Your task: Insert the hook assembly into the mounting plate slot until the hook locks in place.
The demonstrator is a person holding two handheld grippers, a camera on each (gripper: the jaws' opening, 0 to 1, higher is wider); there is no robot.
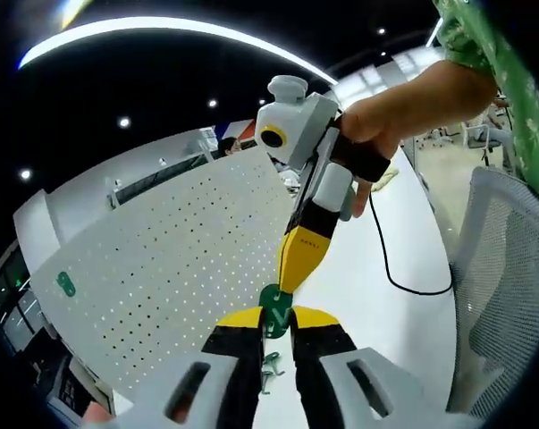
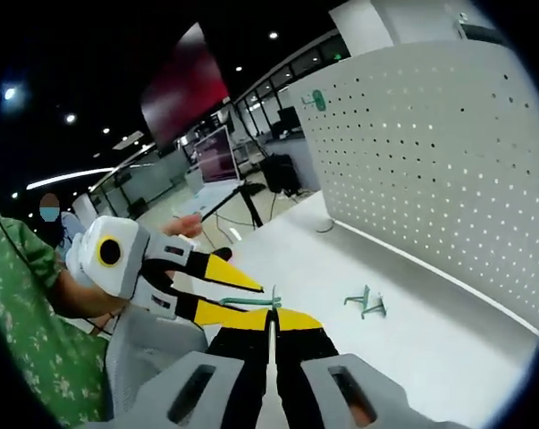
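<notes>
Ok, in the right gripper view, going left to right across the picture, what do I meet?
Green patterned sleeve → the other hand-held gripper, its white body at the far left → this view's own hand-held gripper, shut on a thin green piece → loose green hook part on the white table → white pegboard.

A mesh chair [image 1: 501, 295] and black cable [image 1: 403, 268] flank the white table [image 1: 358, 295].

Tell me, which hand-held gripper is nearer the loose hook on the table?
Left, it seems: the hook lies just past the left hand-held gripper. The right hand-held gripper reaches in from above.
</notes>
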